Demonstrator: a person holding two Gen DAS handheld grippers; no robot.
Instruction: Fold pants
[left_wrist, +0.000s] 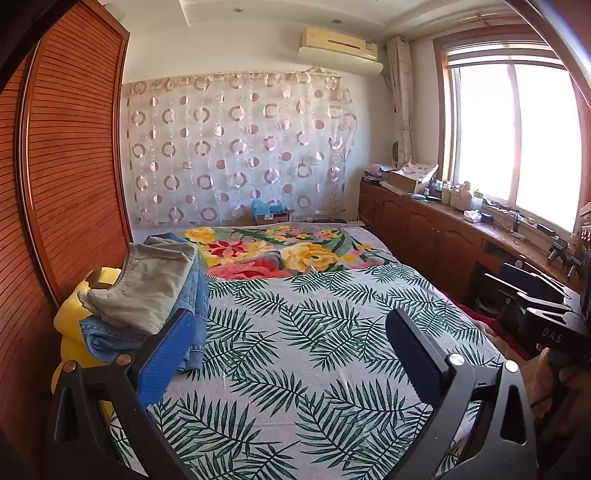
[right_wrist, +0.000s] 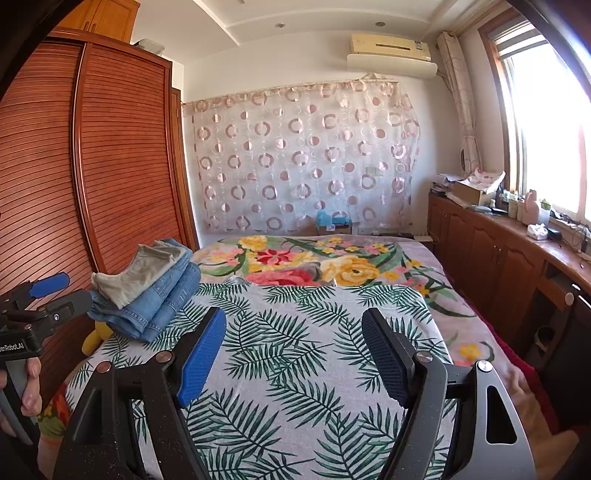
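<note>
A stack of folded pants lies at the left edge of the bed: beige pants (left_wrist: 147, 284) on top of blue jeans (left_wrist: 192, 325). The stack shows in the right wrist view too, beige pants (right_wrist: 147, 269) over jeans (right_wrist: 162, 306). My left gripper (left_wrist: 288, 354) is open and empty, held above the leaf-print sheet (left_wrist: 314, 350), just right of the stack. My right gripper (right_wrist: 291, 354) is open and empty above the same sheet (right_wrist: 295, 369). The left gripper also shows at the left edge of the right wrist view (right_wrist: 55, 291), open.
A yellow cushion or toy (left_wrist: 70, 325) sits under the stack at the bed's left edge. A wooden slatted wardrobe (left_wrist: 74, 184) stands close on the left. A floral blanket (left_wrist: 277, 251) covers the far half of the bed. A wooden cabinet (left_wrist: 443, 229) with clutter runs along the right under the window.
</note>
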